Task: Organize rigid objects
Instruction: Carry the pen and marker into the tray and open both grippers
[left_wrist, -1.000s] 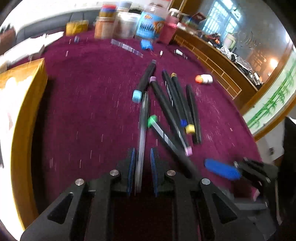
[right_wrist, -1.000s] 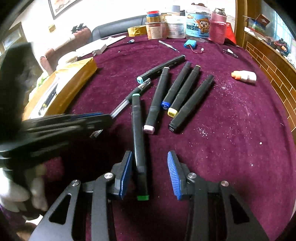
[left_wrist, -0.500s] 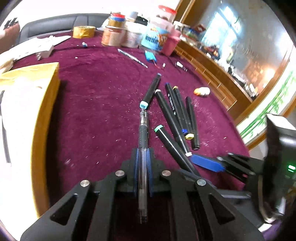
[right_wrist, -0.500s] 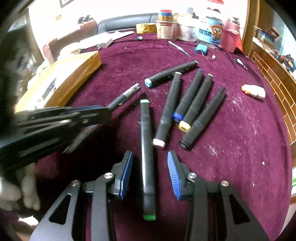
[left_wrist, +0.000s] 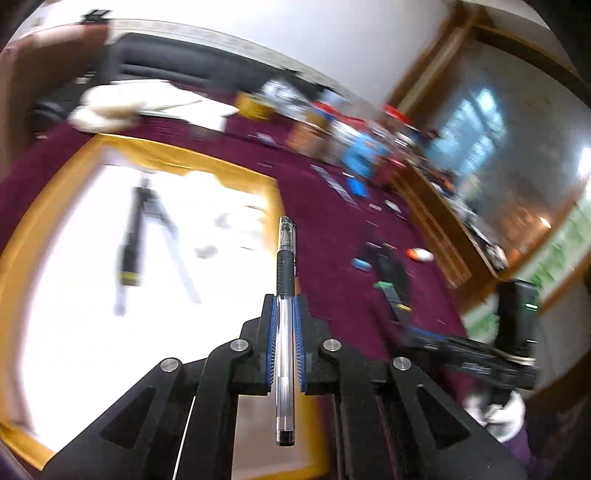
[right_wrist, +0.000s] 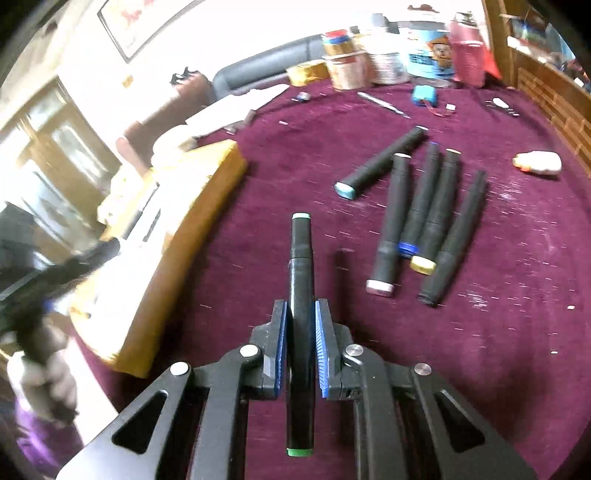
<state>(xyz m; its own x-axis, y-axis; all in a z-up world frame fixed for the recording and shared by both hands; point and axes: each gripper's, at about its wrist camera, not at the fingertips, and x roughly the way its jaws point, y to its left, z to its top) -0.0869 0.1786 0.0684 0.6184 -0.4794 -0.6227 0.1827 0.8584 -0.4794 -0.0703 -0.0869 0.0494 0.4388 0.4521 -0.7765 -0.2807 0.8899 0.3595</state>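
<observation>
The left claw (left_wrist: 284, 321) is clamped on a clear gel pen (left_wrist: 285, 291), whose capped tip points toward 12 o'clock over the corner of a yellow-rimmed box (left_wrist: 33, 229); the view is blurred, but two dark pens (left_wrist: 129, 243) lie on the box's white inside at about 10 o'clock. The right claw (right_wrist: 300, 325) is closing, its blue pads pressed against a black marker with green ends (right_wrist: 301, 332), which runs lengthwise between them and is held clear of the maroon tabletop (right_wrist: 498, 332). At 1 o'clock from that marker, five more black markers (right_wrist: 417, 214) lie close together on the cloth. The yellow box (right_wrist: 177, 236) sits at 9 to 10 o'clock, with the left claw (right_wrist: 110, 245) reaching over it.
</observation>
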